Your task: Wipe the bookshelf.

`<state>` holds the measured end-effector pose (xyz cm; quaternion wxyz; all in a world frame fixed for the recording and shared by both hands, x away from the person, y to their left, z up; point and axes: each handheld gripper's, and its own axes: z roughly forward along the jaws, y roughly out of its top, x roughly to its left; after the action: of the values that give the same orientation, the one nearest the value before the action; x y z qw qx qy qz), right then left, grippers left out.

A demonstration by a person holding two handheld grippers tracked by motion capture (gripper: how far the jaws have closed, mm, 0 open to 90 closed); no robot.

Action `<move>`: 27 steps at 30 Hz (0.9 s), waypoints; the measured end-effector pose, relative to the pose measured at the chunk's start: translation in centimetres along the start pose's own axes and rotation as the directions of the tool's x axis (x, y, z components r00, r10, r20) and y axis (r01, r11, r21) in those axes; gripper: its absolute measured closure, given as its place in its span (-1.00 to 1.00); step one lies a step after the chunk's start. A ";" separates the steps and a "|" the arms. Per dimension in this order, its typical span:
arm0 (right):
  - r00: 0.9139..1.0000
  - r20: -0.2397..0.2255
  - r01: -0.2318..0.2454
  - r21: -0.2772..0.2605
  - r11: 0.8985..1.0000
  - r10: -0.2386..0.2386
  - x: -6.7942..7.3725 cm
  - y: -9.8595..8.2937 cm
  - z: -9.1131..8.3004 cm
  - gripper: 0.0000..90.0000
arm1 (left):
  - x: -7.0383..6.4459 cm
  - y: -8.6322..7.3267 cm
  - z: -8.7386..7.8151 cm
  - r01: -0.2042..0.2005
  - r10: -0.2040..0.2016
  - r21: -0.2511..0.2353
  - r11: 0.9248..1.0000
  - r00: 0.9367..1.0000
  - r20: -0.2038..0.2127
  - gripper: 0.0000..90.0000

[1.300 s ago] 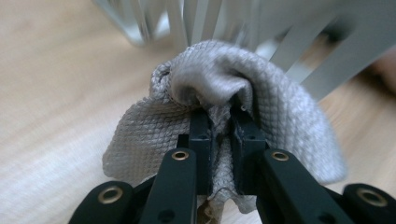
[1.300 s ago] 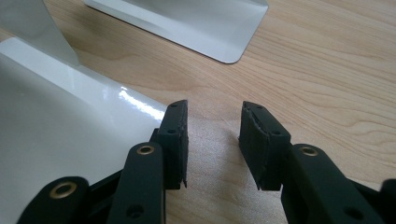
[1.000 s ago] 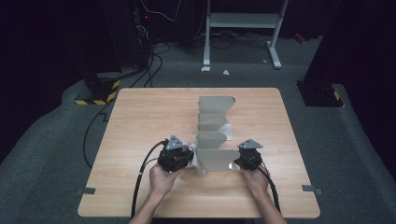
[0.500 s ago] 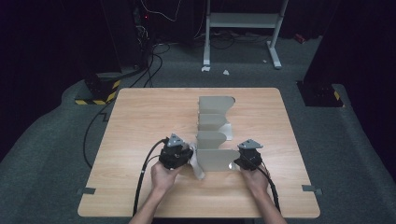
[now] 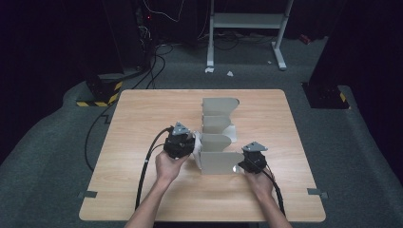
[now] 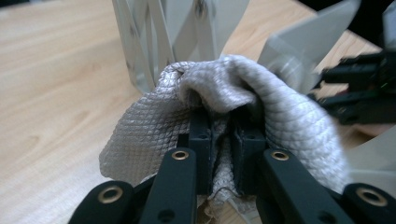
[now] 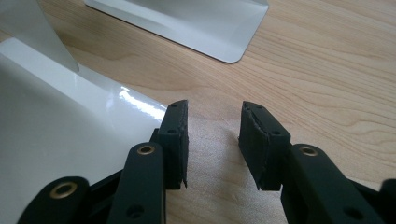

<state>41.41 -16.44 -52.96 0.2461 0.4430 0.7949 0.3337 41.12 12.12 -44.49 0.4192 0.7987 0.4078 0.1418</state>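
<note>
**A:** Item one, the rack [image 5: 217, 137]. Where do you have it?

**B:** Grey divider rack, middle of the table [image 5: 142, 118]. Its long axis runs from your side toward the far edge; the upright plates stand across that line, one behind another. The nearest plate faces you, between your two hands.

**A:** Item two, the cloth [image 6: 233, 102]?

**B:** Pale grey, woven in a small diamond pattern. Your left gripper [image 6: 223, 122] has it: jaws nearly together, a fold pinched between them, the rest bunched over the tips. In the high view that gripper [image 5: 179, 142] sits just left of the nearest plates, cloth against their left ends.

**A:** Item three, the right gripper [image 7: 215, 135]?

**B:** Jaws parted, nothing between them, bare wood showing in the gap. Its left jaw is just beside the glossy corner of the nearest plate; whether they touch, you cannot tell. In the high view it [image 5: 252, 160] sits at that plate's right end.
</note>
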 end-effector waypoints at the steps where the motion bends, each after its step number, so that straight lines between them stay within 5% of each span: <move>1: 1.000 -0.001 0.000 0.000 1.000 0.000 0.0 0.0 0.0 0.39 | 0.1 -0.2 0.3 0.000 0.000 0.010 1.000 1.000 0.000 0.79; 7: 1.000 -0.001 0.000 0.000 1.000 0.000 0.0 0.0 0.0 0.39 | 1.0 -0.5 1.4 0.024 -0.025 0.040 0.999 1.000 0.018 0.79; 19: 1.000 -0.002 -0.001 0.000 1.000 0.001 0.0 0.0 0.0 0.39 | 1.5 4.3 -1.2 -0.012 0.012 -0.085 0.996 1.000 0.000 0.79; 27: 1.000 -0.005 -0.004 0.001 1.000 0.004 0.0 0.0 0.0 0.39 | 1.8 3.4 0.8 0.005 -0.005 -0.036 0.999 1.000 -0.002 0.79</move>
<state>41.43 -16.48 -52.95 0.2434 0.4438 0.7948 0.3348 44.53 12.03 -42.53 0.4335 0.7899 0.4075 0.1490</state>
